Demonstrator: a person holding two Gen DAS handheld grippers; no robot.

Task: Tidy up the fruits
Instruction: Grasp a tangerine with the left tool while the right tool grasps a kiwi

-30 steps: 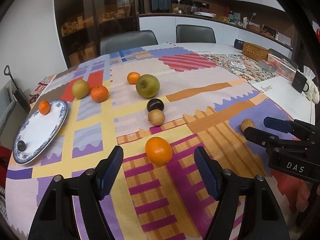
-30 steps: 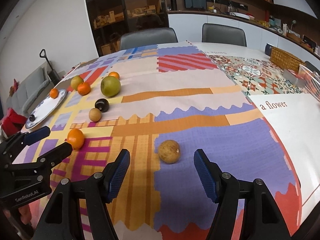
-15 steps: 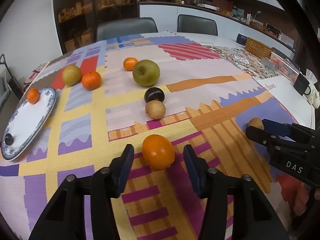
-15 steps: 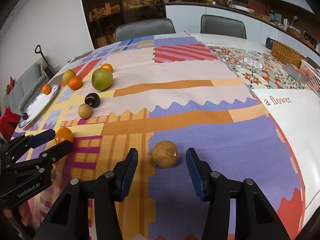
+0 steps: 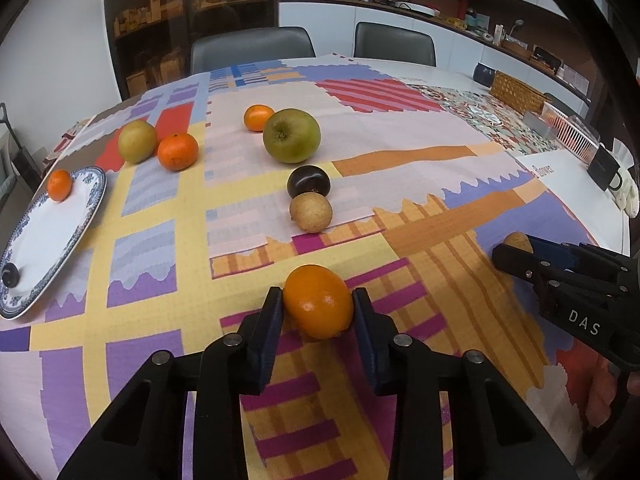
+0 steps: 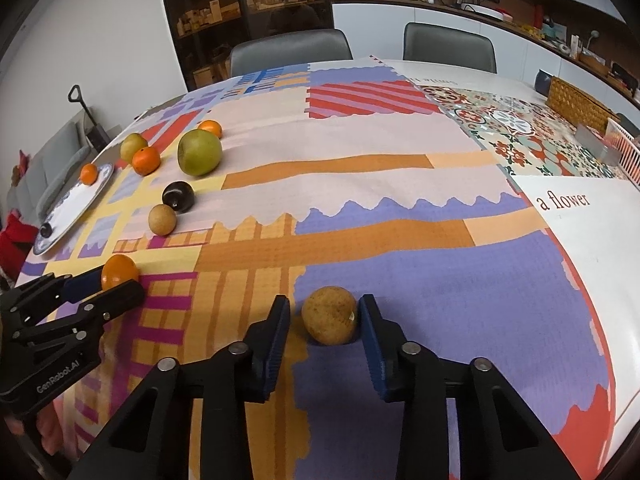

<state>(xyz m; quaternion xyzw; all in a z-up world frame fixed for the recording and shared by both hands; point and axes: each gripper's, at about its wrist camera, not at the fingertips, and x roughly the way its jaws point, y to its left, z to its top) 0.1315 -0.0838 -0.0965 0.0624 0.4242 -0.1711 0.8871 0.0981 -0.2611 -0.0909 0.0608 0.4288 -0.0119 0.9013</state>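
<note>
My left gripper (image 5: 318, 308) is shut on an orange (image 5: 319, 301) that rests on the patchwork tablecloth. My right gripper (image 6: 325, 316) has its fingers around a tan round fruit (image 6: 329, 314); the right pad touches it, a small gap shows at the left pad. A blue-rimmed plate (image 5: 80, 224) at the far left holds a small mandarin (image 5: 59, 185) and a dark small fruit (image 5: 9, 274). Loose on the cloth lie a green apple (image 5: 292, 140), a dark plum (image 5: 309, 182), a tan fruit (image 5: 311, 213), two mandarins (image 5: 177, 151) and a yellow-green fruit (image 5: 137, 141).
Two grey chairs (image 6: 290, 50) stand behind the table. A wicker basket (image 6: 576, 104), a pink-white rack (image 6: 624, 152) and a grey box (image 6: 594, 146) sit at the far right. The cloth drops off at the near edge.
Both grippers have moved forward and closed in: the left now clamps the orange, the right has narrowed around the tan fruit.
</note>
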